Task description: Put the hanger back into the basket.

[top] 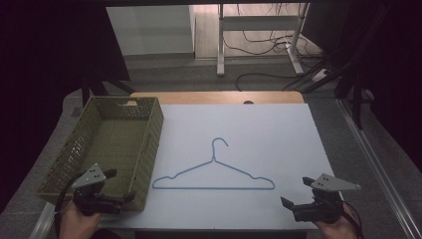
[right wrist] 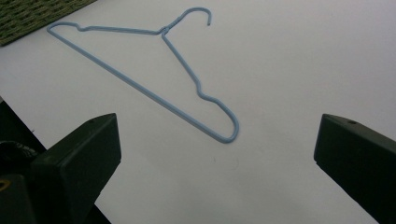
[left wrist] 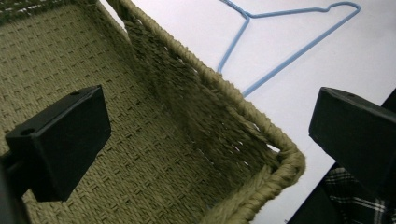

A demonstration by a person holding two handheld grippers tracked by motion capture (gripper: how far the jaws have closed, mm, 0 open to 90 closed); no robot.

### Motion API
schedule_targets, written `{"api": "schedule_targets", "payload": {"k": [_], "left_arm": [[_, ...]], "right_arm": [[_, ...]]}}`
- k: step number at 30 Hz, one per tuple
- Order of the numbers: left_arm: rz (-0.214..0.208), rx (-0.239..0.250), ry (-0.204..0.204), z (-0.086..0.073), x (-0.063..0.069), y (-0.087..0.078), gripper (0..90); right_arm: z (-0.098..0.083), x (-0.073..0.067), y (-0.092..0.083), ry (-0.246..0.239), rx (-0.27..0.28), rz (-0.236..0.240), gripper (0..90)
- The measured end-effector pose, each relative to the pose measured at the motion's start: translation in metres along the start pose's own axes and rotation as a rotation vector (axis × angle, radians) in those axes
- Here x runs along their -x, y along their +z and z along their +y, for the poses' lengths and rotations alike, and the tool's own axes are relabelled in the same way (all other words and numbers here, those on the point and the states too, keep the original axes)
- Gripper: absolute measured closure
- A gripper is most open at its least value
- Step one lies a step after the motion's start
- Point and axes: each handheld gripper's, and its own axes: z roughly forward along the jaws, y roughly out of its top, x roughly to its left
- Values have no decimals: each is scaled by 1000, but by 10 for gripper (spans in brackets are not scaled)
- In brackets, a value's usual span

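Observation:
A light blue wire hanger (top: 214,188) lies flat on the white tabletop (top: 278,129), hook pointing away from me. A woven olive basket (top: 152,144) stands at the table's left, empty inside. My left gripper (top: 123,184) hovers over the basket's near right corner, jaws open and nothing between them. In the left gripper view the left gripper (left wrist: 208,112) looks down on the basket's inner floor (left wrist: 154,154), with the hanger (left wrist: 289,58) beyond the rim. My right gripper (top: 296,191) is open near the front right edge; the right gripper (right wrist: 217,121) faces the hanger (right wrist: 140,87), short of its near end.
A wooden strip (top: 214,97) edges the table's far side. Beyond it stand white desk legs (top: 219,45) and loose cables on the floor. Dark curtains close both sides. White surface stretches between the hanger and the right edge.

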Motion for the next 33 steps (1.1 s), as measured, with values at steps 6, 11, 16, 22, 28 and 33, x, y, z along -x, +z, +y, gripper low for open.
{"api": "schedule_targets", "payload": {"k": [6, 11, 16, 22, 28, 33], "left_arm": [[-20, 15, -28, -2, -3, 1, 0], [-17, 12, -27, -3, -3, 2, 0], [-12, 7, -26, -3, -2, 3, 0], [-16, 3, -31, -2, -1, 3, 0], [-36, -1, -37, 2, 0, 4, 1], [-38, -6, -15, 10, 6, 6, 6]], "right_arm": [[0, 1, 0, 13, 5, 4, 0], [0, -1, 2, 13, -3, 15, 0], [1, -2, 2, 14, -7, 13, 0], [1, -3, 3, 10, -19, 6, 0], [5, -4, 4, 2, -17, 5, 0], [12, -7, 5, -26, -21, 7, 0]]}}
